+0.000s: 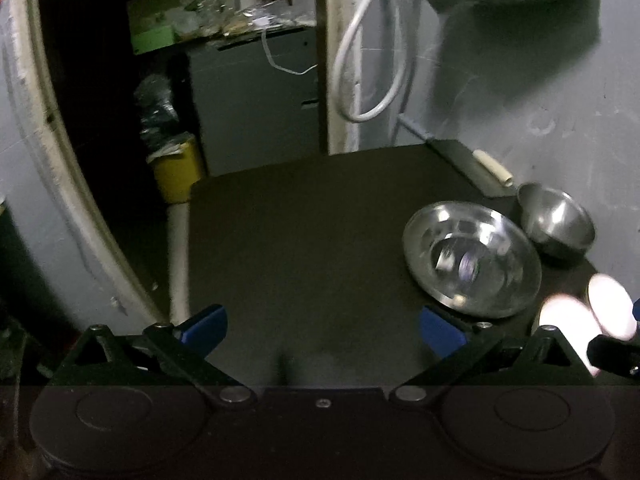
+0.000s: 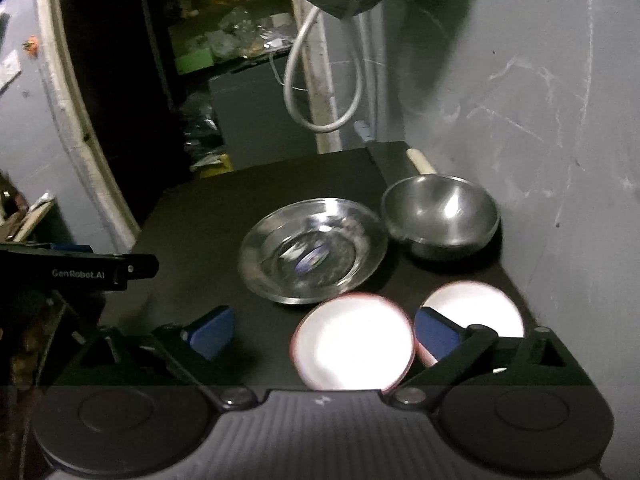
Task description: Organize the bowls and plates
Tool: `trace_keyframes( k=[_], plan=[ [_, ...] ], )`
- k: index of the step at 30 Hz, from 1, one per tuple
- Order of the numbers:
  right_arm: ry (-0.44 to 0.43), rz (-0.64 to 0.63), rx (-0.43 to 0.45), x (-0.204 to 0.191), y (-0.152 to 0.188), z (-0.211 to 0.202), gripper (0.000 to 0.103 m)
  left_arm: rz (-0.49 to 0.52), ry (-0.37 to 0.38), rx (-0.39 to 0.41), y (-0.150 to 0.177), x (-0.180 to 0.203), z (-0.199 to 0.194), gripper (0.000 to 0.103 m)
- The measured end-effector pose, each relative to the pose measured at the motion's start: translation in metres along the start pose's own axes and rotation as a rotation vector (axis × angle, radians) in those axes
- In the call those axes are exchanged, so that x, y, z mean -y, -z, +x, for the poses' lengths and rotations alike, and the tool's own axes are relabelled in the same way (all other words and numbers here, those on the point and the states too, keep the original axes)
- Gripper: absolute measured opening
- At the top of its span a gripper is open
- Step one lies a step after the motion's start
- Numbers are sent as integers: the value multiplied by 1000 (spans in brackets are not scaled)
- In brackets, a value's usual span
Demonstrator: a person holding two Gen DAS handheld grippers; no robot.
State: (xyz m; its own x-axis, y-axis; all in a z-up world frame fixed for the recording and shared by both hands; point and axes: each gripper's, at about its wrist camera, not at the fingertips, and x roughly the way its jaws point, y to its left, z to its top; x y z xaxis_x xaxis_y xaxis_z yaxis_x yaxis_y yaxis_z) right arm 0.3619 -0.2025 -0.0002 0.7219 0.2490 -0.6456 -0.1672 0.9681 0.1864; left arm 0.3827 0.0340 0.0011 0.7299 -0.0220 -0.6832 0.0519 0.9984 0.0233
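Observation:
A steel plate (image 1: 472, 258) lies on the black table (image 1: 312, 232) at the right, with a steel bowl (image 1: 556, 220) behind it. Two white pink-rimmed bowls (image 1: 588, 312) sit at the right edge. In the right wrist view the steel plate (image 2: 312, 250) and steel bowl (image 2: 440, 216) lie ahead, and the white bowls (image 2: 354, 342) (image 2: 474, 312) are close in front. My left gripper (image 1: 322, 326) is open and empty over the bare table. My right gripper (image 2: 324, 332) is open, its jaws to either side of the nearer white bowl, above it.
A grey wall (image 2: 560, 120) runs along the table's right side. A white cable loop (image 1: 368, 60) hangs behind. A yellow bin (image 1: 178, 172) and cluttered shelves stand beyond the table's far left edge. A cream roll (image 1: 494, 168) lies at the back.

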Motion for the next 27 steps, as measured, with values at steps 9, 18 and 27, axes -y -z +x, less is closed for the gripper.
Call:
trace_keyframes(
  k=[9, 18, 27],
  plan=[
    [-6, 15, -40, 14, -24, 62, 98, 20, 81, -36, -25, 25, 73, 102],
    [15, 14, -79, 16, -28, 95, 83, -2, 158, -65, -32, 29, 108, 102],
    [23, 42, -117, 22, -26, 112, 66, -34, 240, -87, -30, 34, 118, 80]
  ],
)
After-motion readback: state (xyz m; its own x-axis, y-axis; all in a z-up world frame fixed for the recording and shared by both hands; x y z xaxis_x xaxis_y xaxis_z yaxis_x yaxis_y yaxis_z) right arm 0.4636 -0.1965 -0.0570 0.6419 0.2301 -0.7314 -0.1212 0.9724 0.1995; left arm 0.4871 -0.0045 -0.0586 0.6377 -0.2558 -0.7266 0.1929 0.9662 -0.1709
